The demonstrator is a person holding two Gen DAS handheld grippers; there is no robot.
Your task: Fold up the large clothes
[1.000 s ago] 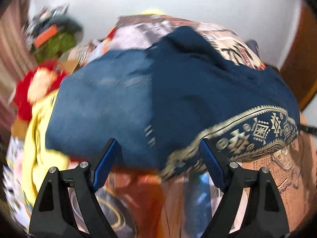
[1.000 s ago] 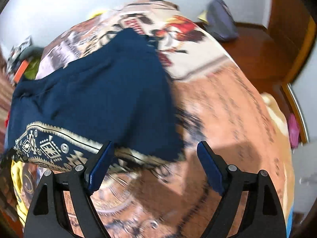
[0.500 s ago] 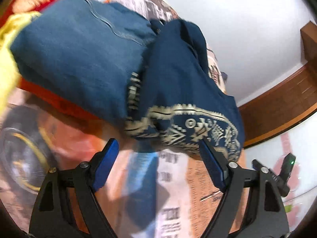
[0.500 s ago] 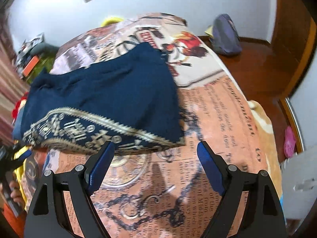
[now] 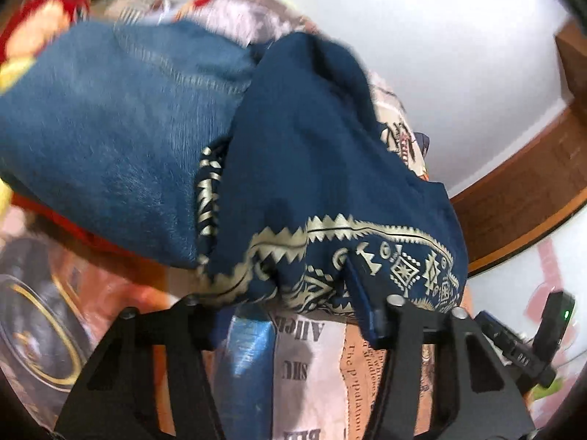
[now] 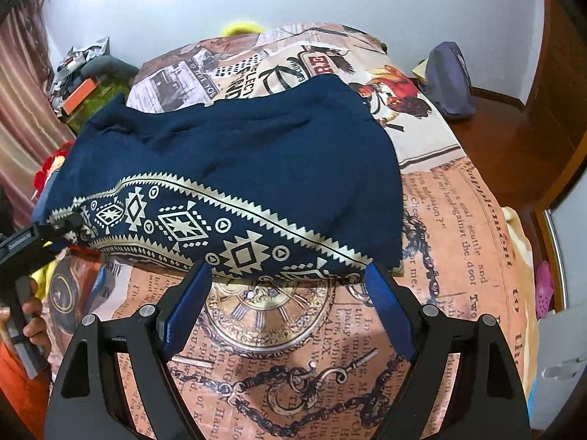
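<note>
garment (image 6: 227, 168) on bedspread (image 6: 458, 242) | jeans (image 5: 110, 128) left, touching it

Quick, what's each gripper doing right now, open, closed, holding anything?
Left gripper: closed on the patterned hem of the navy garment.
Right gripper: open, holding nothing, its fingertips at the garment's hem edge on the bedspread.

"the door" on bedsheet (image 6: 477, 242)
</note>
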